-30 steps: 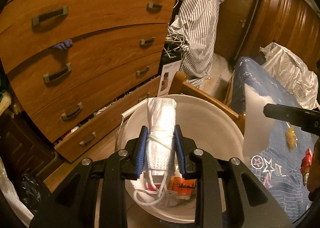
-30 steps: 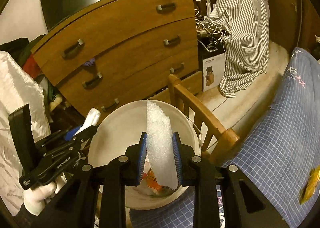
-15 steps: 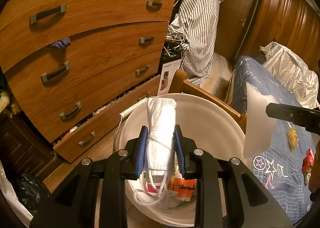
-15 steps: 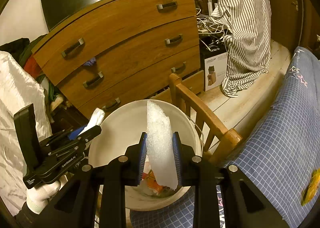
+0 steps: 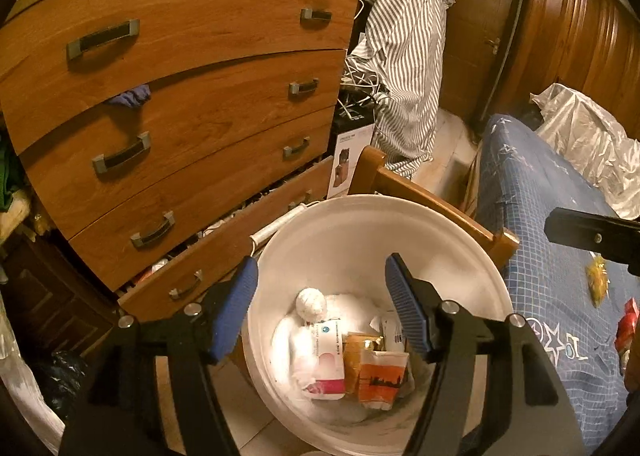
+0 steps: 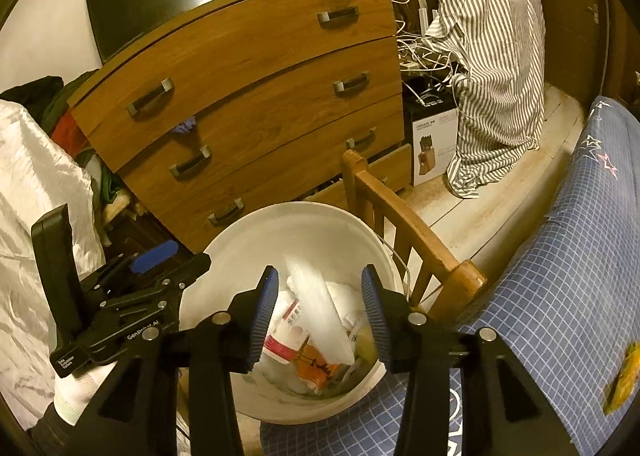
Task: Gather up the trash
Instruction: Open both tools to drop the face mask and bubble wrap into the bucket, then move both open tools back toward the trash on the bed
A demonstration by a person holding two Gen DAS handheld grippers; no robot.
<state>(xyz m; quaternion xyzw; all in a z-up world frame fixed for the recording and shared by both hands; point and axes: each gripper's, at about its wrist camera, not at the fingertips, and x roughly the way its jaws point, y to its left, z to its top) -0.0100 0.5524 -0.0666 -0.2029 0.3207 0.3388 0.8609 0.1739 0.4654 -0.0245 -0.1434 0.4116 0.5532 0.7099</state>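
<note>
left tool (image 5: 320,306): jaws spread wide, nothing held | right tool (image 6: 318,310): jaws spread wide, nothing held

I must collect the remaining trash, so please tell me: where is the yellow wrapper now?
The yellow wrapper lies on the blue checked bedcover, at the lower right of the right wrist view, right of the white bucket.

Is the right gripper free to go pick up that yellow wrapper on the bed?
Probably yes. The right gripper is open and empty over the bucket, and the yellow wrapper lies uncovered on the blue bedspread to its right.
</note>
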